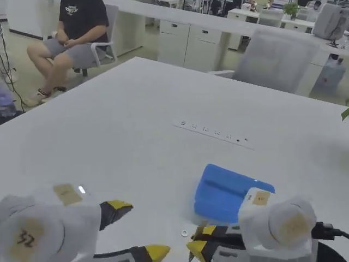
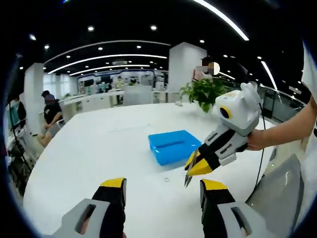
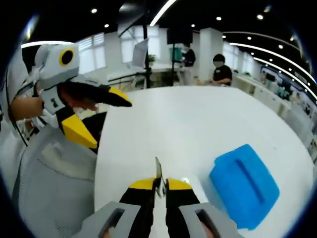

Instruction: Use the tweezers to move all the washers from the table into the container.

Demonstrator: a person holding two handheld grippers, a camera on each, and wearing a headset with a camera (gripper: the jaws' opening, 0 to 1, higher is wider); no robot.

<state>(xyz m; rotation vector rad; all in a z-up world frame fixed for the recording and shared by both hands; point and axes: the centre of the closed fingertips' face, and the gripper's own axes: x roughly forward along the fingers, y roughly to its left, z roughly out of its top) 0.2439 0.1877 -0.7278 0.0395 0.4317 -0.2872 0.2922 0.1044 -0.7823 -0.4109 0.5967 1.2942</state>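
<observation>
Head view: one washer (image 1: 184,233) on the table (image 1: 136,136), just beside the container (image 1: 232,194). Any in yet?
— Can't tell. Right gripper (image 3: 159,184) jaws pinch the tweezers (image 3: 157,171), tip near the washer, not on it. Left gripper (image 1: 140,229) jaws spread, empty. Pick not yet done.

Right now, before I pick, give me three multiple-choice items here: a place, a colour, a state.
1. Where is the washer relative to the container? A inside it; B on the table, near it; C on the floor.
2. The container's colour? A red; B blue; C green.
3. The left gripper is: A open; B shut and empty; C shut on the washer.
Answers: 1 B, it lies on bare table by the container's near corner; 2 B, plainly blue; 3 A, its jaws stand apart, nothing between.
</observation>
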